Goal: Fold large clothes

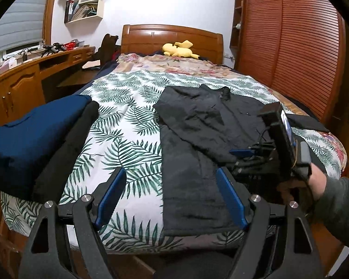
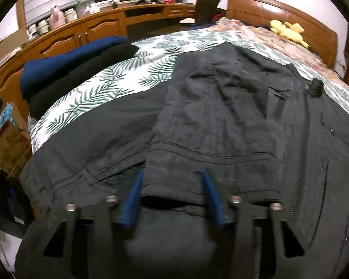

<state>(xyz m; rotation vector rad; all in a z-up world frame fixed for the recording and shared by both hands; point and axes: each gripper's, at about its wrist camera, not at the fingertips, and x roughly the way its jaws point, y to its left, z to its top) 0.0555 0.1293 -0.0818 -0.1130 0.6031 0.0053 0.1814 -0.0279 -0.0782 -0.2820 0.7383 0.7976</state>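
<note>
Two grippers work over a dark jacket (image 1: 197, 125) spread on the leaf-print bedspread (image 1: 128, 125). The left gripper (image 1: 172, 197) hovers with its blue fingers (image 1: 110, 197) wide apart, nothing between them, above the jacket's near left edge. The right gripper (image 2: 172, 200) has a folded-over sleeve cuff (image 2: 174, 186) lying between its fingers; the blurred picture does not show whether they pinch it. Folded blue and black clothes (image 1: 35, 139) sit stacked at the bed's left edge.
</note>
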